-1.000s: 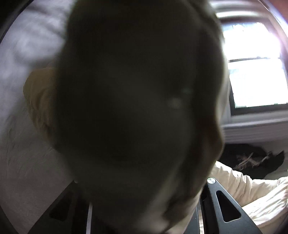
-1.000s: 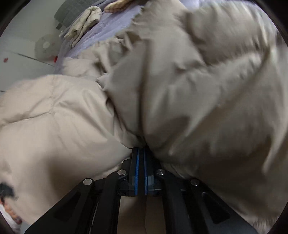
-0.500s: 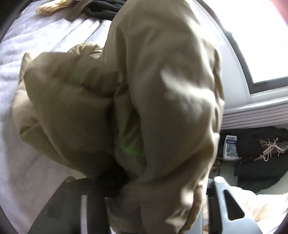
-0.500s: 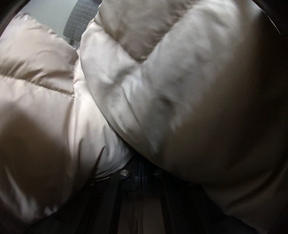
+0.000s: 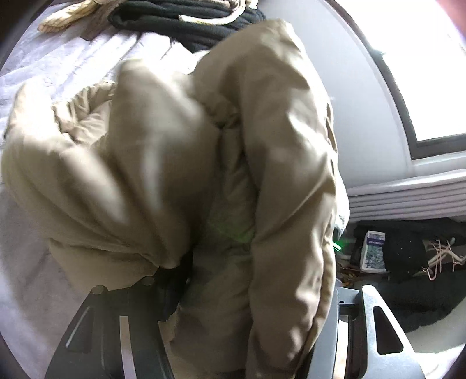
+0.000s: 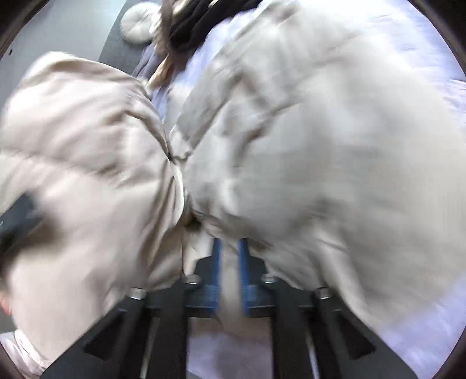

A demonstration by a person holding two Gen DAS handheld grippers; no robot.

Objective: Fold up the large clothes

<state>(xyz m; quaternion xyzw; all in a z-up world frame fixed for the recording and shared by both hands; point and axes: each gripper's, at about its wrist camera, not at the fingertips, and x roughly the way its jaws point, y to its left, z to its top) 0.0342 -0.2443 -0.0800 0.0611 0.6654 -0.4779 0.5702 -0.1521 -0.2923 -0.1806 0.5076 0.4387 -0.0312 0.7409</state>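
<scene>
Clearly the right tool is clamped on the beige puffer jacket: a fold of its fabric sits pinched between the two blue pads, and the padded cloth billows up and out to both sides of them, blurred. Beyond the jacket lies the lavender bed sheet, and toward the far edge of the bed there is a dark garment with a round fluffy white thing beside it.

The left tool is mostly buried — the same jacket drapes over its fingers, so I cannot tell whether it grips the fabric or merely sits under it. The jacket hangs bunched in thick folds just above the pale bed. At the bed's far edge lies a pile of black clothing with a cream cord across it. Off the bed's right side — a bright window, a white ribbed radiator beneath it, and on the floor dark clothes, a small box and shoe laces.
</scene>
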